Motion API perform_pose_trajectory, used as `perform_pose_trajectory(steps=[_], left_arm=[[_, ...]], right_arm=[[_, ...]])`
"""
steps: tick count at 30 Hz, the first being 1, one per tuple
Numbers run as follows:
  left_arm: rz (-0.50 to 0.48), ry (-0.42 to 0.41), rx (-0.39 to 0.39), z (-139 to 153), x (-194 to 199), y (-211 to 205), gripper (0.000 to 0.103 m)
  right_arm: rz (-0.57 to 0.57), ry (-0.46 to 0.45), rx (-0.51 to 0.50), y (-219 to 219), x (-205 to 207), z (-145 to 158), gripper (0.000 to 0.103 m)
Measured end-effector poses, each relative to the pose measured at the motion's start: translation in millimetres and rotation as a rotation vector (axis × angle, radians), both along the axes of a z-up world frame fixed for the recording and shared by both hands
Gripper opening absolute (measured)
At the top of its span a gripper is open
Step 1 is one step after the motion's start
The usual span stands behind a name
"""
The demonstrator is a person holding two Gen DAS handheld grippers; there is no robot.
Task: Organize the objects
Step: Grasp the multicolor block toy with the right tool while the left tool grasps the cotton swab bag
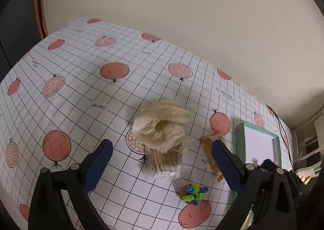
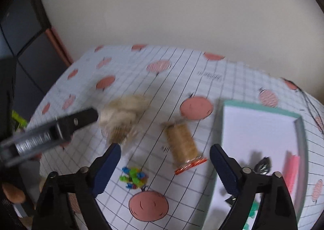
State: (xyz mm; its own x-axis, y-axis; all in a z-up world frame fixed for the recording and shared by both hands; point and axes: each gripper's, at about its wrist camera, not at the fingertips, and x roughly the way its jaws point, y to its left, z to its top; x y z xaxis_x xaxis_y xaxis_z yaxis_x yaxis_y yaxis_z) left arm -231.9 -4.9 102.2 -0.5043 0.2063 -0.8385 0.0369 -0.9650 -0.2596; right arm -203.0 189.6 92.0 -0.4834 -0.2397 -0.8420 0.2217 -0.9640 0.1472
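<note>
On the grid-and-fruit tablecloth (image 1: 81, 92) lies a beige fibrous bundle (image 1: 162, 126) on top of a clear pack of toothpicks (image 1: 168, 159). My left gripper (image 1: 162, 161) hovers open just above them with nothing between its fingers. Nearby are a cluster of coloured pushpins (image 1: 192, 192) and a tan spool-like pack (image 1: 210, 155). In the right wrist view, my right gripper (image 2: 165, 167) is open and empty above the pushpins (image 2: 133, 177) and the tan pack (image 2: 182, 145). The beige bundle (image 2: 123, 112) lies further left, where a finger (image 2: 85, 117) of the left gripper reaches in, blurred.
A teal-rimmed white tray (image 2: 263, 109) stands at the right, holding a black binder clip (image 2: 263, 165), a pink item (image 2: 291, 169) and green bits (image 2: 253, 213). The same tray (image 1: 240, 141) shows beside the left gripper. A wall backs the table; a black cable (image 1: 283, 133) runs along the right.
</note>
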Motion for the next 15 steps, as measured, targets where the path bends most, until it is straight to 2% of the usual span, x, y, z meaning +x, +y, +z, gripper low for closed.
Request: perform_pose_trajectory(steps=[4,6,9,12,15], left_arm=[[-0.007,-0.037,0.023,-17.3,-6.5,0.1,0.098],[-0.013,-0.058,0.036,-26.4,-8.0,1.8,0.098],[-0.036,-0.083,0.053,-37.9,-10.7,7.1,0.098],[-0.065,-0.096,0.057,-44.8,-12.1,15.3,0.098],[-0.079,-0.111,0.057,-49.4,-13.2,21.8,0.097]], right_arm=[[0.005,-0.071,-0.026,-5.3,1.1,-24.7,0.077],[0.029,-0.111,-0.054,-11.3,1.3,-35.6,0.075],[0.067,-0.117,-0.041,-22.4,4.0,-42.2,0.073],[0.083,-0.14,-0.035,-28.4,5.4,-50.6,0.064],[0.102,-0.154,-0.045,-32.4,6.5,-56.3,0.063]])
